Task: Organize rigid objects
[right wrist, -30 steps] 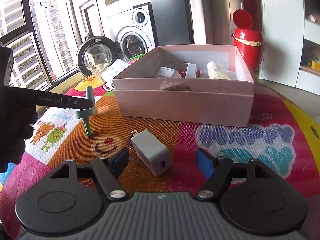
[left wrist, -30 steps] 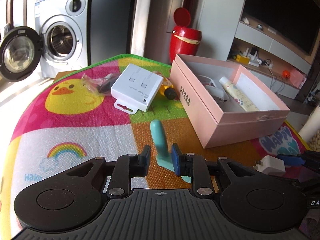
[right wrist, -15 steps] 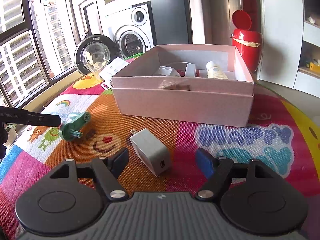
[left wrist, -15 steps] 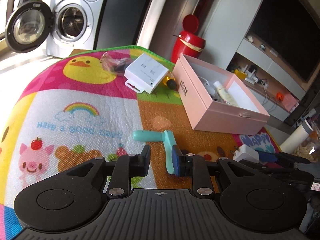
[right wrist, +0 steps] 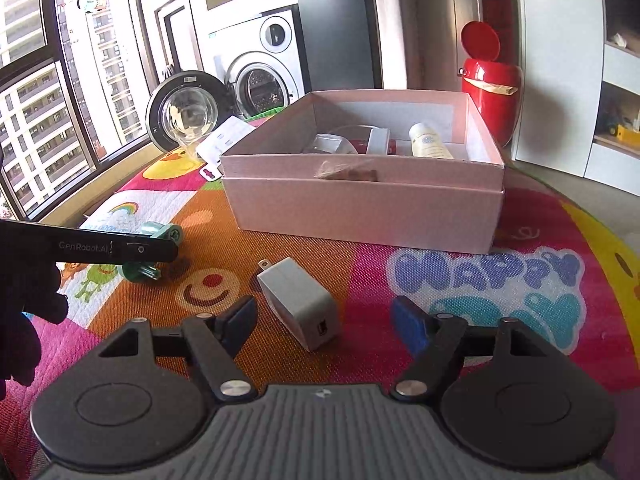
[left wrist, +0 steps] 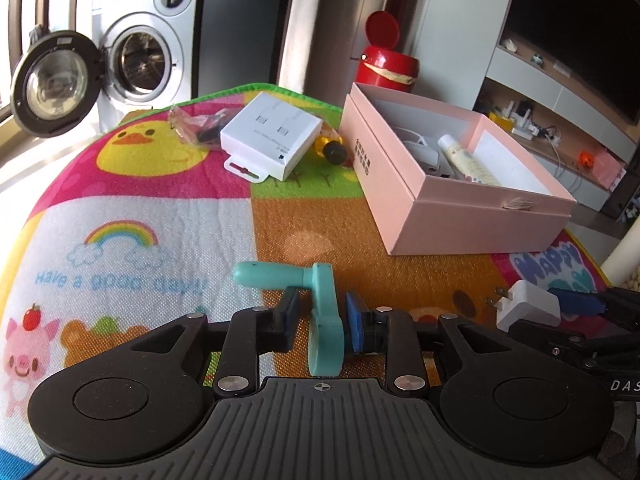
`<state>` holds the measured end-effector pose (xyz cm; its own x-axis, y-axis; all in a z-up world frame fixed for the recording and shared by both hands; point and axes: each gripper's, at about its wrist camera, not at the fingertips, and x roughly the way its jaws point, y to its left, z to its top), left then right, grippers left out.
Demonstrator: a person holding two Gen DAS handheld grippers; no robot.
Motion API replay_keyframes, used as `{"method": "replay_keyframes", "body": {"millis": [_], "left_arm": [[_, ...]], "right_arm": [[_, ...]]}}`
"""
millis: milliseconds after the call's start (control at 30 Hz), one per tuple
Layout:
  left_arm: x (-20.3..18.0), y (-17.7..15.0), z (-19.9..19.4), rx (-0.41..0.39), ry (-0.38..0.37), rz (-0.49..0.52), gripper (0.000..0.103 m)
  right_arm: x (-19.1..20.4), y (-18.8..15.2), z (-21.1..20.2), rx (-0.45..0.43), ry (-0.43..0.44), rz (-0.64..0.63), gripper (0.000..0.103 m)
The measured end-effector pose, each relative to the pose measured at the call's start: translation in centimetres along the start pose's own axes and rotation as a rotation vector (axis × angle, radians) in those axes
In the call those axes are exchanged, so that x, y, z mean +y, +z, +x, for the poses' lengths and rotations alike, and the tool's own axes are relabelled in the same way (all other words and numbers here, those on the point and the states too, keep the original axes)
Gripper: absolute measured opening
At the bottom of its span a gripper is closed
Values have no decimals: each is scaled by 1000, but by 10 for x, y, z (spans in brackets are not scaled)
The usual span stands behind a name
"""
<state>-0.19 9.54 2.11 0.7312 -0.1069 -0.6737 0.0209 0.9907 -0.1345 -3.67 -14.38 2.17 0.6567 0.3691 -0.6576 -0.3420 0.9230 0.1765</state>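
Patchwork play-mat fabric (left wrist: 304,216) with a yellow duck, a rainbow and a pink pig covers the surface in the left wrist view, where the left gripper (left wrist: 322,322) has its black and blue fingers clamped on a teal plastic crank-shaped handle (left wrist: 320,308) whose rounded grip sticks out to the left just above the mat. Beyond it sits an open pink cardboard box (left wrist: 472,224) holding a white tube and other white items, and left of the box lie a flat white square package (left wrist: 272,140), a crinkled clear plastic bag (left wrist: 192,126) and a small amber bottle with a black cap (left wrist: 332,150). A white wall-plug charger (left wrist: 528,308) lies at the right beside the other tool's blue tip. Behind the mat stand a silver front-loading washing machine (left wrist: 148,56) with its round door swung open, a red lidded bin (left wrist: 386,64) and wall shelving under a dark screen. In the right wrist view the right gripper (right wrist: 324,324) hovers low over the mat with its fingers wide apart on either side of the white charger (right wrist: 300,304), not touching it. The pink box (right wrist: 364,208) stands just behind, the teal handle (right wrist: 160,236) hangs at the left in the black left tool, and tall windows show apartment towers outside.
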Motion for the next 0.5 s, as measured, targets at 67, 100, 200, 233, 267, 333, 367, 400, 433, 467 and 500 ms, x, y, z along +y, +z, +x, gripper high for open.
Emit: {"method": "replay_keyframes", "body": {"millis": [67,100,200,233,267,333,367,400,433,467,500], "left_arm": [[-7,-4,-1,-4,6,48,28],[-10,-6,-2,-7,0,61,28],[-18,-13,-8,2,-62,106,28],[-21,-17,-11,2,-82,119,28],[-25,-21,-14,4,-103,135,28],[-32,-28,-16,-8,-101,153,28],[-35,-30,-16,-17,-89,165,28],[-36,-32,-16,-25,-81,172,28],[-37,-32,-16,-29,-76,173,28],[-38,-33,-16,-32,-73,167,28],[-37,-34,-16,-37,-71,148,28]], "right_arm": [[0,0,0,0,-2,1,75],[0,-1,-1,0,-3,0,75],[1,-1,0,0,-6,-3,75],[1,-1,0,0,-7,-4,75],[1,-1,0,0,-8,-4,75],[1,-1,0,1,-10,-5,75],[1,0,1,1,-11,-7,75],[2,0,0,1,-13,-9,75],[2,0,1,1,-15,-10,75],[2,0,1,2,-17,-11,75],[3,0,1,2,-18,-12,75]]}}
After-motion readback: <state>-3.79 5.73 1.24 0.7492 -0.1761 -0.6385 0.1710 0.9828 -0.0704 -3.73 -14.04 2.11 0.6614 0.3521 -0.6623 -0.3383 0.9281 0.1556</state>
